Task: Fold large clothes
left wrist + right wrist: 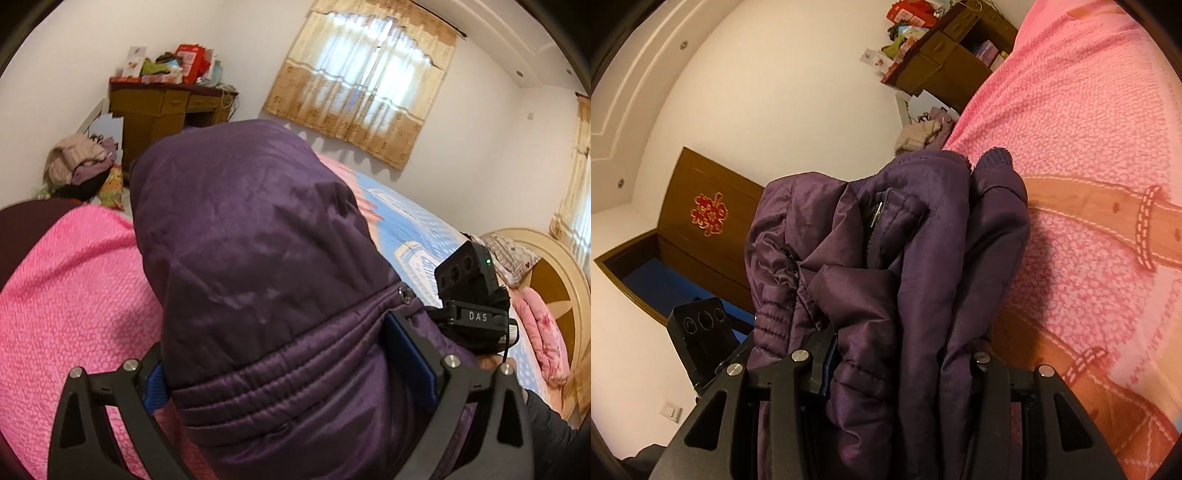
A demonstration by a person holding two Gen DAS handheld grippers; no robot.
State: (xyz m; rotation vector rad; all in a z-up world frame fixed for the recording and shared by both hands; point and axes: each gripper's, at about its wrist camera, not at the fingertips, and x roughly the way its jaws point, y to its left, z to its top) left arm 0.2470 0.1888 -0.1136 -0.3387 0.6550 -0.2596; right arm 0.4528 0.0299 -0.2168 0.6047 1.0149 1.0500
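Both grippers, left [295, 369] and right [897, 373], clamp fingers on the purple jacket [258, 229] above the bed [66, 295]; bulky slick fabric may slip, spoiling the fold.

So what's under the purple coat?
A pink blanket lies under the coat, with a blue sheet farther back. Whatever sits directly beneath the coat is hidden.

Daylight thru curtained window [364, 79], blown out; right view dimmer, warm cast. Strong fisheye bend, dark corners, slight blur.
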